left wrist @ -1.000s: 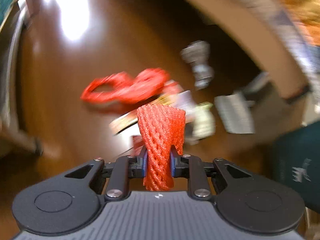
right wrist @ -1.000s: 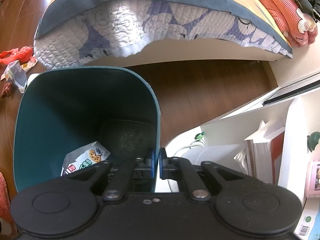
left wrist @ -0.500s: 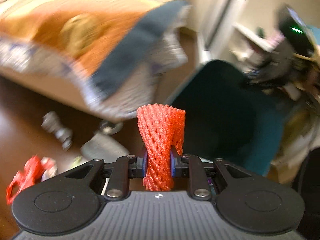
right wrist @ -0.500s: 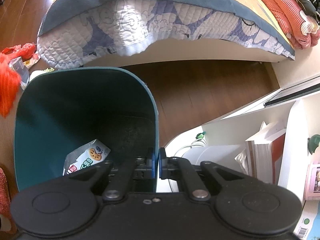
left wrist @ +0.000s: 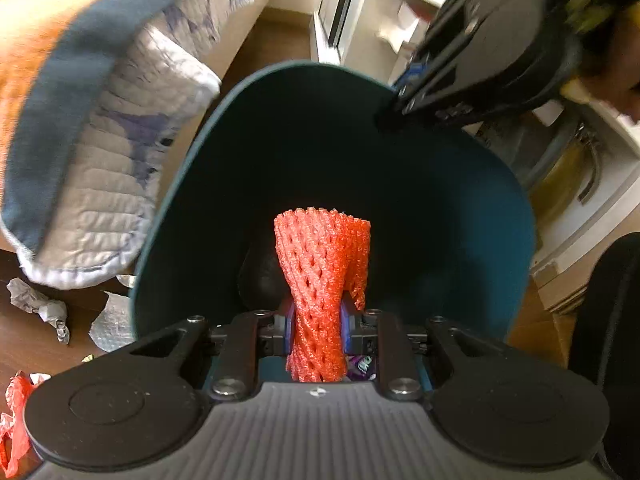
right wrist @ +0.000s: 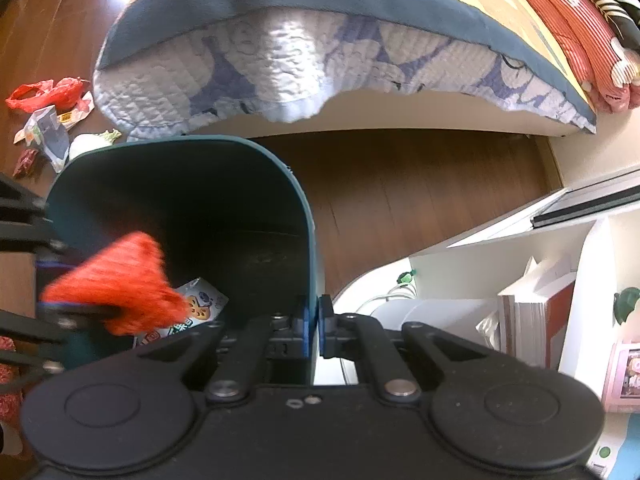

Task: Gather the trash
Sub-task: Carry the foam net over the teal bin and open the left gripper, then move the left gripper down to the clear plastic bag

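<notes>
Since the earlier frames, my left gripper [left wrist: 316, 326] has swung away from the litter on the floor and now sits over the mouth of the teal bin [left wrist: 516, 216], pointing down into it. My right gripper [right wrist: 313, 320] has not shifted.

Left gripper: jaws clamped on the orange foam net [left wrist: 322, 264]. The net stands up between the blue pads, its flared top over the dark inside of the bin. From the right wrist view the same net [right wrist: 120, 288] shows blurred at the left, just above the bin's opening, not yet released.

Right gripper: jaws together on the bin's rim — the thin teal wall [right wrist: 308, 240] runs straight between the two pads, one pad inside and one outside. In the left wrist view this gripper [left wrist: 404, 96] appears at the far right edge of the bin.

Bin contents: a snack wrapper [right wrist: 196, 310] lies at the bottom, partly hidden behind the net.

Surroundings: the bin stands on a wooden floor [right wrist: 420, 200], close beside a bed with a quilt [right wrist: 300, 56] hanging over its edge. More trash remains on the floor beyond the bin — a red plastic bag [right wrist: 44, 94], a small carton [right wrist: 52, 136] and crumpled paper [left wrist: 38, 304]. A white shelf with books [right wrist: 532, 320] stands to the right.
</notes>
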`<state>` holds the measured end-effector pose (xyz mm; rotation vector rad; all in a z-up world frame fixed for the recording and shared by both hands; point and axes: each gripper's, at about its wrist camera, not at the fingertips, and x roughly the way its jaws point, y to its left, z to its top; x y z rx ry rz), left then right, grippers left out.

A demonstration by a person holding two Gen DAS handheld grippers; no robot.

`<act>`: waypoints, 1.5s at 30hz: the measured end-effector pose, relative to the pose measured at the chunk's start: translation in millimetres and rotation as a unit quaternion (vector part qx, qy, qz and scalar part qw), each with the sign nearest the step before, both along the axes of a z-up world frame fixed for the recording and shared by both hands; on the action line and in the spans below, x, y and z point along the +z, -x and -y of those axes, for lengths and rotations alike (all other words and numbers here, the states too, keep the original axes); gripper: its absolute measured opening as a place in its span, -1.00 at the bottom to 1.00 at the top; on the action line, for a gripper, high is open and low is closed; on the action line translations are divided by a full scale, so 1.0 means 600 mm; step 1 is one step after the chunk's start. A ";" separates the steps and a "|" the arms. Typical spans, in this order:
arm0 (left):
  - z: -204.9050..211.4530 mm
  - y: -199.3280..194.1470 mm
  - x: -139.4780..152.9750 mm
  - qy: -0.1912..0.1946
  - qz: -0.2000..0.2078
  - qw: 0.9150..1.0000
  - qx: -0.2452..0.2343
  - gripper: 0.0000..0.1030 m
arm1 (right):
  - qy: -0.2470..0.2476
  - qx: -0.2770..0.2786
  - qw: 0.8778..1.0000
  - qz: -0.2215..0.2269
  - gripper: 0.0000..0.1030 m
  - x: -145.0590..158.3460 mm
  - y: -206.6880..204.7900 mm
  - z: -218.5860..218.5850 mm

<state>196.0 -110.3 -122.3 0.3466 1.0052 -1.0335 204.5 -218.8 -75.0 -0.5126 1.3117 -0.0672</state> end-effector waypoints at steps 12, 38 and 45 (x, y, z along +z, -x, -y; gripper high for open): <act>0.055 0.029 -0.057 -0.069 0.023 0.997 -0.023 -0.60 | -0.015 -0.005 1.000 0.001 -0.90 0.003 0.000 -0.005; -0.046 0.025 0.005 0.013 0.039 0.999 0.025 0.51 | -0.025 -0.017 1.000 0.002 -0.89 0.006 -0.004 0.004; -0.133 0.006 0.030 0.019 0.054 0.994 0.098 0.51 | -0.029 -0.018 0.999 0.003 -0.88 0.006 -0.006 0.006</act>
